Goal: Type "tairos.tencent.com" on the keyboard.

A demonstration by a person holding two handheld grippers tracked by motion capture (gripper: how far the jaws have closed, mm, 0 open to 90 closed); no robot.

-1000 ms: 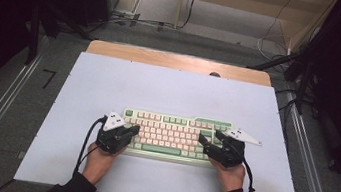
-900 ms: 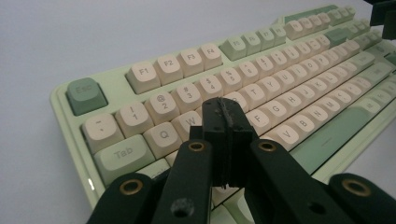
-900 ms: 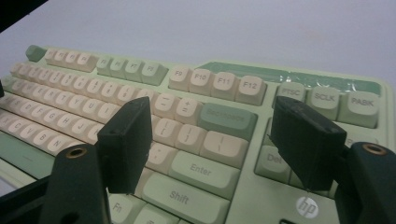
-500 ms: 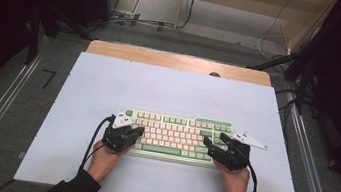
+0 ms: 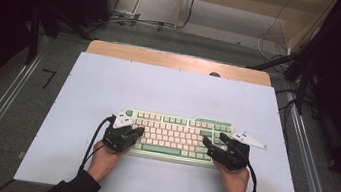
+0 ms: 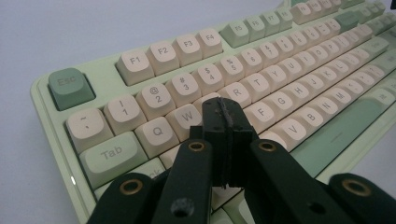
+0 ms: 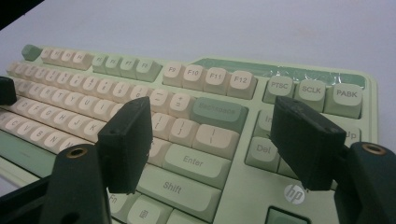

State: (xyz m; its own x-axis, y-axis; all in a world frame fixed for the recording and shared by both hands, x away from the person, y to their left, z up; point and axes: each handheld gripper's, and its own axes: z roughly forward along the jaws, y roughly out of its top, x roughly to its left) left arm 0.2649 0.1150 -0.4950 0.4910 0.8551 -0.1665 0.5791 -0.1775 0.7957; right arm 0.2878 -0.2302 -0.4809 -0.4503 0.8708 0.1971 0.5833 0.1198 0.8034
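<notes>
Pale green keyboard w/ cream keys [image 5: 175, 134] lies at 6 o'clock on the white desk [image 5: 109, 87]. Left claw [image 5: 137, 131] pinched together, empty, over W/E keys; right claw [image 5: 208, 143] spread wide above Enter, both forearms low.

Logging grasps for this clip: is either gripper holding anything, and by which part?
Nothing is held. The left gripper is shut, empty, over the keyboard; the right gripper is open above it.

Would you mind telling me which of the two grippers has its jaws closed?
The left gripper: its two black jaws are pressed together over the keyboard's letter keys. The right gripper holds its jaws wide apart, with the Enter key between them.
</notes>
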